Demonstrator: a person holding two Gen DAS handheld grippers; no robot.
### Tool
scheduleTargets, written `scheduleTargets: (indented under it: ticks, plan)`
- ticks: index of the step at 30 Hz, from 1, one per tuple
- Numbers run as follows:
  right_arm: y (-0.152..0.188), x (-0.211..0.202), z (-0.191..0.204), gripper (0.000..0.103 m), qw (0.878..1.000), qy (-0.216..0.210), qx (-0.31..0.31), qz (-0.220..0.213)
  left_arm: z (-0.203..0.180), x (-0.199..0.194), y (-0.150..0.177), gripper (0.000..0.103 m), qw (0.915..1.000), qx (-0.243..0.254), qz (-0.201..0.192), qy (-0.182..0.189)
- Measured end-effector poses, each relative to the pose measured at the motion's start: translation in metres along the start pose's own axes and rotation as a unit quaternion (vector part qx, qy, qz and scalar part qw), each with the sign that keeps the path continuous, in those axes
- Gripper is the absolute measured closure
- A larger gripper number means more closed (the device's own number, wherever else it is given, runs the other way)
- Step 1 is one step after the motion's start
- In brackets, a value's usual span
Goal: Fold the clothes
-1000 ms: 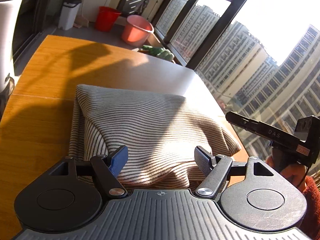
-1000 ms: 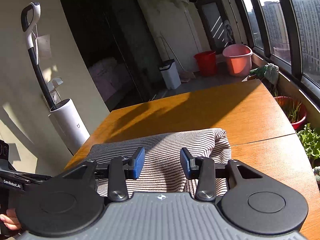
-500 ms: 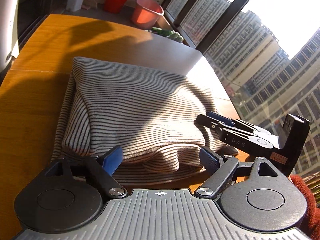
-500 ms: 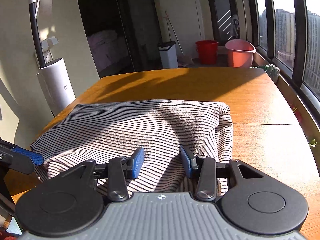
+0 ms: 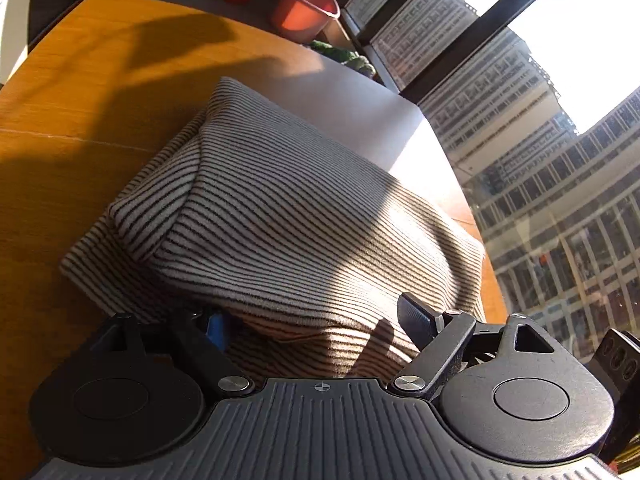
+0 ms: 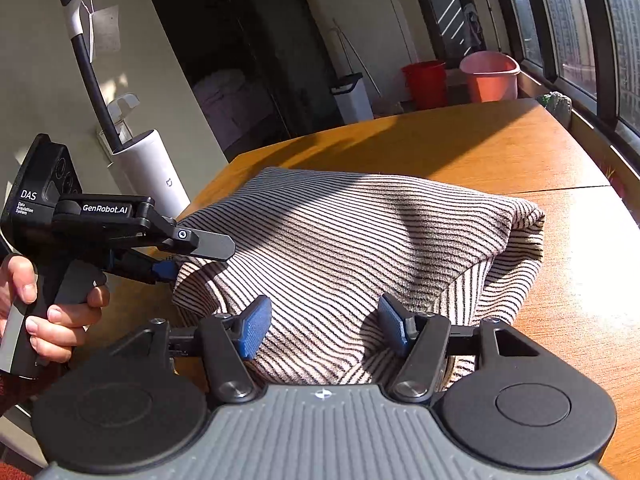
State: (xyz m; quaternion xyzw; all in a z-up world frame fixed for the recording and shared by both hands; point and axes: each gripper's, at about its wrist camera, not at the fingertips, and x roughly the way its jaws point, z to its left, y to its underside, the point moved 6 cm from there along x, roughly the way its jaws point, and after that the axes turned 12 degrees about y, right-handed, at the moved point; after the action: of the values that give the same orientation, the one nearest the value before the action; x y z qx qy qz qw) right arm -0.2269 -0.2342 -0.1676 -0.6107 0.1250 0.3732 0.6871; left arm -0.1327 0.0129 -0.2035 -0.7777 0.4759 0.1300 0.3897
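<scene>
A beige, dark-striped garment [image 5: 288, 220] lies folded in a thick bundle on the wooden table [image 5: 72, 92]; it also shows in the right wrist view [image 6: 360, 248]. My left gripper [image 5: 316, 320] is open, its jaws straddling the near edge of the bundle, one finger under a fold. In the right wrist view the left gripper [image 6: 196, 256] shows at the garment's left corner with cloth between its jaws. My right gripper [image 6: 324, 326] is open, its blue pads [image 6: 252, 332] resting on the near edge of the cloth.
A white vacuum dock [image 6: 152, 172] stands left of the table. A pink bucket [image 6: 490, 76], a red bucket [image 6: 426, 84] and a bin [image 6: 354, 96] stand on the floor beyond the table's far end. Windows run along the right side; plants [image 6: 556, 102] sit by them.
Both grippers moved in onto the near edge of the garment. The left gripper tilted and slid its jaws around the corner fold. The right gripper's jaws opened wider over the cloth.
</scene>
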Motion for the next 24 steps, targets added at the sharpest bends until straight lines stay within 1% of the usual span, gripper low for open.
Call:
scheduleTargets:
  ticks: [1,4,5,6,7,10,11,12,13,15,16,17,18,20,22,24]
  plan:
    - [-0.001,0.001,0.006,0.038,1.0,-0.003,-0.008,0.004,0.004,0.002,-0.008,0.019,0.9999,0.0,-0.009,-0.006]
    - [-0.007,0.0,0.019,0.038,1.0,-0.015,-0.02,0.011,0.016,0.002,-0.025,0.022,0.9992,-0.002,-0.029,-0.026]
    - [-0.014,-0.004,0.019,0.036,1.0,-0.023,-0.017,0.002,0.018,-0.002,-0.027,0.022,0.999,-0.003,-0.034,-0.031]
    - [-0.022,-0.009,0.019,0.028,0.999,-0.031,-0.015,-0.006,0.02,-0.006,-0.03,0.022,0.9987,-0.004,-0.038,-0.035]
    - [-0.033,-0.015,0.016,0.02,0.999,-0.023,-0.014,-0.025,0.02,-0.013,-0.031,0.022,0.9985,-0.002,-0.043,-0.034]
    - [-0.064,-0.016,-0.003,0.02,0.996,0.043,-0.041,-0.063,0.009,-0.035,-0.028,0.021,0.9977,0.017,-0.062,-0.02]
    - [-0.07,-0.007,-0.009,0.02,0.995,0.058,-0.049,-0.06,0.005,-0.042,-0.027,0.021,0.9974,0.022,-0.067,-0.016]
    - [-0.076,0.002,-0.014,0.028,0.994,0.073,-0.057,-0.056,0.0,-0.04,-0.023,0.021,0.9978,0.024,-0.061,-0.008]
    - [-0.082,0.011,-0.019,0.042,0.993,0.088,-0.065,-0.052,-0.005,-0.034,-0.018,0.024,0.9984,0.024,-0.05,0.0]
    - [-0.079,0.037,-0.025,0.057,0.993,0.095,-0.069,-0.017,-0.015,-0.022,-0.008,0.03,0.9992,0.024,-0.028,0.017]
    - [-0.072,0.048,-0.027,0.058,0.993,0.099,-0.07,0.003,-0.018,-0.015,-0.002,0.03,0.9992,0.029,-0.018,0.02]
    - [-0.063,0.054,-0.027,0.058,0.992,0.104,-0.074,0.011,-0.019,-0.008,0.004,0.032,0.9992,0.036,-0.009,0.017]
    - [-0.054,0.06,-0.028,0.058,0.991,0.11,-0.079,0.02,-0.019,0.001,0.01,0.034,0.999,0.044,0.0,0.007]
    - [-0.043,0.054,-0.027,0.057,0.989,0.119,-0.082,-0.008,-0.019,0.01,0.015,0.034,0.9981,0.061,0.005,-0.006]
    - [-0.032,0.042,-0.029,0.057,0.99,0.125,-0.06,-0.016,-0.02,0.013,0.013,0.033,0.9972,0.074,0.006,-0.008]
    - [-0.021,0.029,-0.028,0.057,0.99,0.133,-0.045,-0.02,-0.017,0.016,0.006,0.035,0.9971,0.076,0.006,-0.007]
